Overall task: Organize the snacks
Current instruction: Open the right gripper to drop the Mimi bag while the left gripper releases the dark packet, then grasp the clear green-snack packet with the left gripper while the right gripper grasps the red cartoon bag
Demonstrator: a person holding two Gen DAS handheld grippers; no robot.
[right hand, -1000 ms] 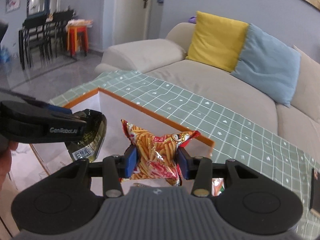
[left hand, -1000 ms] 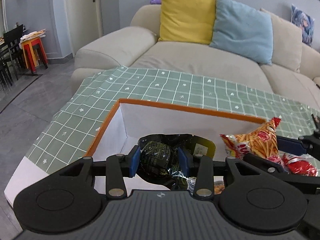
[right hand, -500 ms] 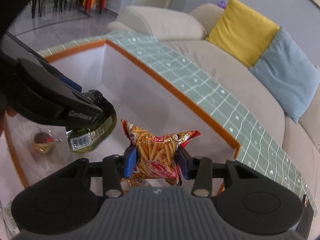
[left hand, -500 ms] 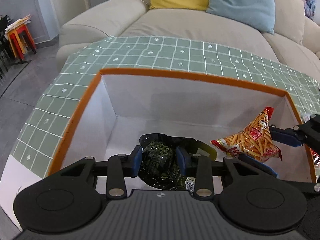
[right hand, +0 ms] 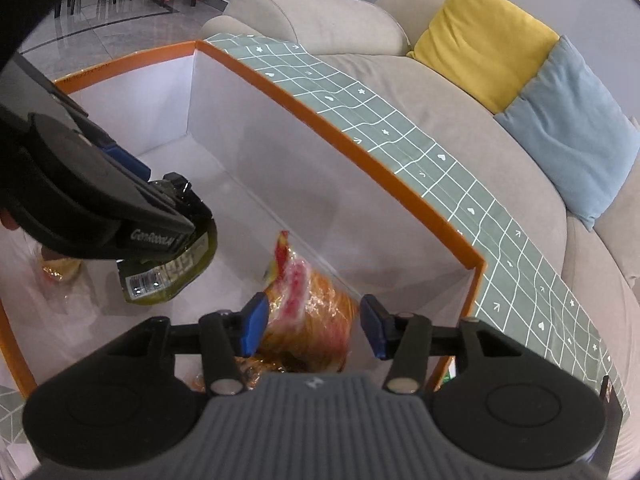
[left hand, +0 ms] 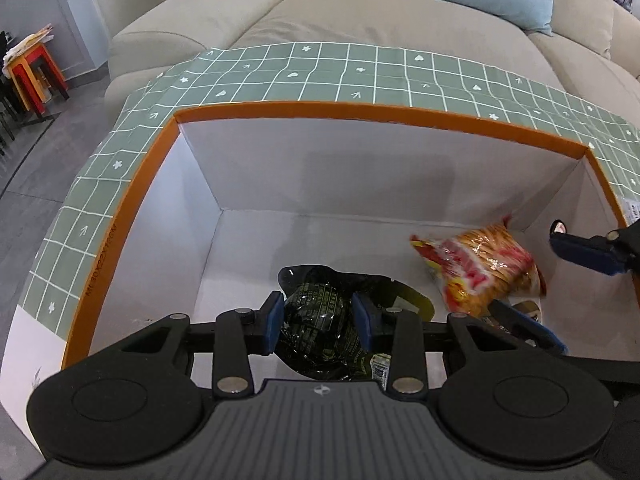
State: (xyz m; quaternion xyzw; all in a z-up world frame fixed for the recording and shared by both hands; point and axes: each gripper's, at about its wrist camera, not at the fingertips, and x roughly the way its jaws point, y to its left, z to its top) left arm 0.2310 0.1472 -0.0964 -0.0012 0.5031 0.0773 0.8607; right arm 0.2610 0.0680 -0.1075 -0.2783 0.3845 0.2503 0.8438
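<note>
Beside the beige sofa (left hand: 380, 36), I am reaching both claws into the orange-rimmed box (left hand: 360, 114): my left gripper (left hand: 319, 320) is pinching the dark crinkly packet (left hand: 316, 312) mid-body (light, slippery film, likely crushable), my right gripper (right hand: 312, 326) is gaping over the chip bag (right hand: 304, 308) lying inside

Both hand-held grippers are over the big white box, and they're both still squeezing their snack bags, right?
Not quite. Only the left hand-held gripper squeezes its dark snack bag. The right wrist view shows the right hand-held gripper open, its red and orange snack bag dropped loose into the box.
</note>
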